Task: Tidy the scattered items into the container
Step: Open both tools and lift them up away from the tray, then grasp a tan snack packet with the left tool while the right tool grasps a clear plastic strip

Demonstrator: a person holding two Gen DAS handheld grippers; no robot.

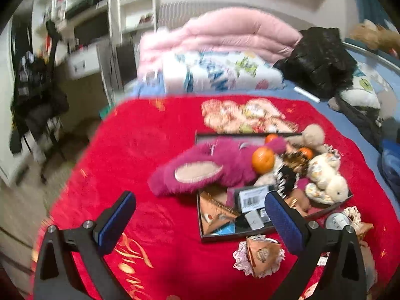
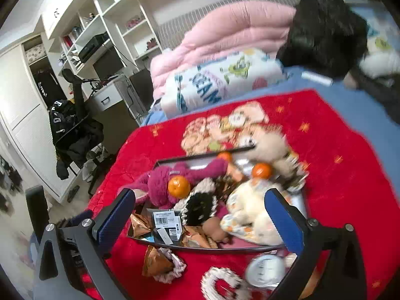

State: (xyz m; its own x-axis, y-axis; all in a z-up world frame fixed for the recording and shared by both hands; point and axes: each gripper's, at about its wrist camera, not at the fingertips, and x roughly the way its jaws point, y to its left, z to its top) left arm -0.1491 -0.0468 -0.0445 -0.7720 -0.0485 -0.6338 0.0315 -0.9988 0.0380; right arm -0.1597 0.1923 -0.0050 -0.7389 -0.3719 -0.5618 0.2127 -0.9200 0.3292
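Both grippers hang above the bed with nothing in them. The left gripper [image 1: 200, 222] stands wide open, and so does the right gripper [image 2: 200, 215].

The shallow black tray [image 1: 250, 233] on the red fleece blanket [image 1: 140, 145] is piled high: a big magenta plush bear [image 1: 212, 165], a round orange fruit [image 1: 263, 159] and a cream stuffed bunny [image 1: 327, 177] all lie in it.

I think a drop-off step is done. Still loose, at about six o'clock from the tray, are a brown paper pouch on pink lace [image 1: 260, 255] and a round silver tin [image 2: 265, 270]. The next move calls for lowering an open gripper over one of them.
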